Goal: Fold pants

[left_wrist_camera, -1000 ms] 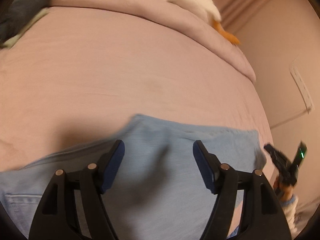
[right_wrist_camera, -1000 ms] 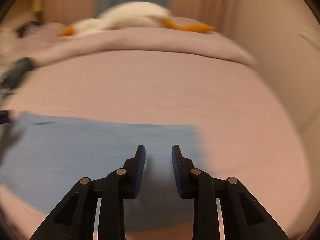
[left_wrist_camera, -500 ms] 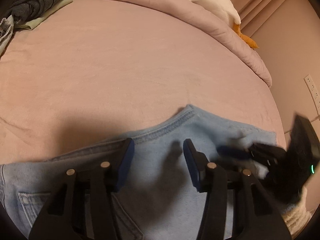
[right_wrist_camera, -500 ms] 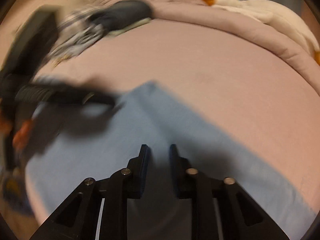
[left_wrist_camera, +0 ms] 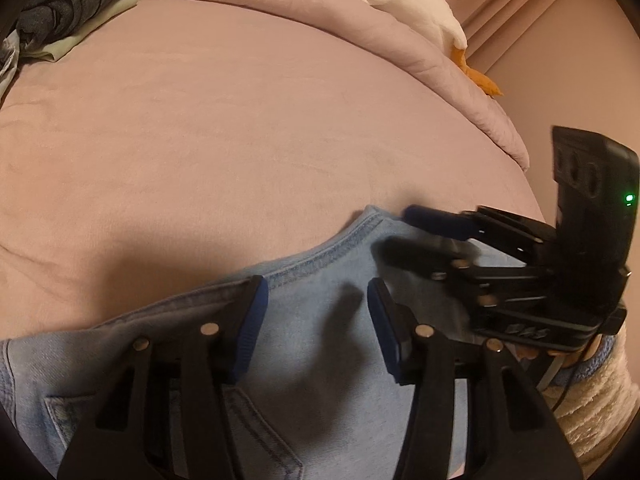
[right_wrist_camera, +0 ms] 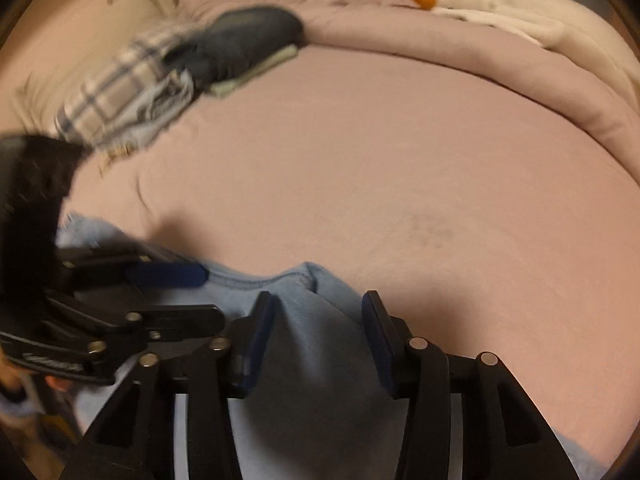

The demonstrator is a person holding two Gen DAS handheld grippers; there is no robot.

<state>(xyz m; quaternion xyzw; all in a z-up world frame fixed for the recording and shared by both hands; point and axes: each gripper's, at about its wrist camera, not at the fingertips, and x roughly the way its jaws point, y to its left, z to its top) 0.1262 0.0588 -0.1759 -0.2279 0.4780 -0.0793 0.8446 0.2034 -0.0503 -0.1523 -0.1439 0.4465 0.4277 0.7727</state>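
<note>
Left wrist: jeans (left_wrist_camera: 320, 360) lie flat on the pink bed (left_wrist_camera: 240, 140), filling 5 to 8 o'clock of the frame, stitched seam peaking at about 1 o'clock of the left gripper (left_wrist_camera: 314, 300). Its jaws are spread wide, nothing between them, hovering over the denim; whether the pads (left_wrist_camera: 250, 320) touch the cloth I can't tell. A back pocket (left_wrist_camera: 256, 432) shows only in this view, at 6 o'clock. Right gripper (left_wrist_camera: 404, 232) comes in from 3 o'clock, lying sideways, tips at the seam peak, blurred; green LED (left_wrist_camera: 629, 198) on its body. A fleece cuff (left_wrist_camera: 592, 400) sits at 4 o'clock. Grey clothes (left_wrist_camera: 76, 4) at 10 o'clock, white plush (left_wrist_camera: 400, 4) at 1 o'clock. Right wrist: only this view shows a plaid garment (right_wrist_camera: 116, 92) at 10 o'clock beside the dark clothes (right_wrist_camera: 240, 44). Right gripper (right_wrist_camera: 318, 312) jaws are wide apart, straddling a raised fold of jeans (right_wrist_camera: 312, 340) at the seam corner, not clamped on it. Left gripper (right_wrist_camera: 208, 292) enters from 9 o'clock, sideways, jaws apart, over the denim, motion-blurred. Plush (right_wrist_camera: 500, 4) at 1 o'clock on the duvet (right_wrist_camera: 400, 40).
</note>
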